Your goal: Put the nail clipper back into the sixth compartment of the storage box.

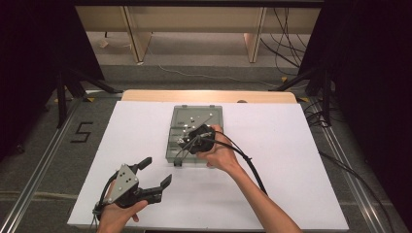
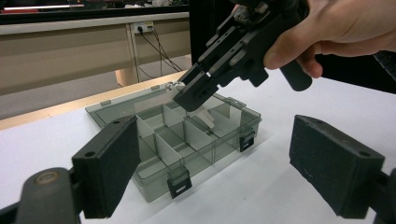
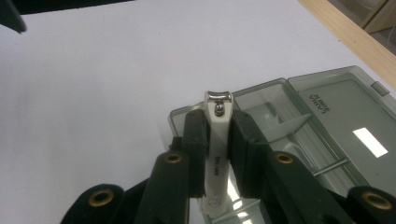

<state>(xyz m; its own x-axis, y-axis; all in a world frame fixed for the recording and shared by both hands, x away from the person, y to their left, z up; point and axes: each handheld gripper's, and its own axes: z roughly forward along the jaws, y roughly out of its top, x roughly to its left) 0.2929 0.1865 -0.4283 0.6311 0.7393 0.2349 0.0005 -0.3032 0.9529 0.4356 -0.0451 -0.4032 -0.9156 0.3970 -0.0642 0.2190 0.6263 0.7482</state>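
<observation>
A smoky-grey plastic compartment box [image 1: 214, 114] lies open in the middle of the white table, its lid folded back on the far side. My right gripper [image 1: 184, 143] hovers over the box's near compartments and is shut on a white nail clipper [image 3: 218, 126], whose metal head sticks out past the pads. In the left gripper view the right gripper [image 2: 194, 95] hangs tilted just above the box [image 2: 205, 161] and its dividers. My left gripper [image 1: 156, 171] rests near the table's front left corner with its jaws wide apart and nothing between them.
The white table top [image 1: 291, 160] has free room left and right of the box. A wooden edge [image 1: 209, 95] runs along the far side. Black stand legs [image 1: 63, 92] and cables [image 1: 291, 48] lie on the floor beyond.
</observation>
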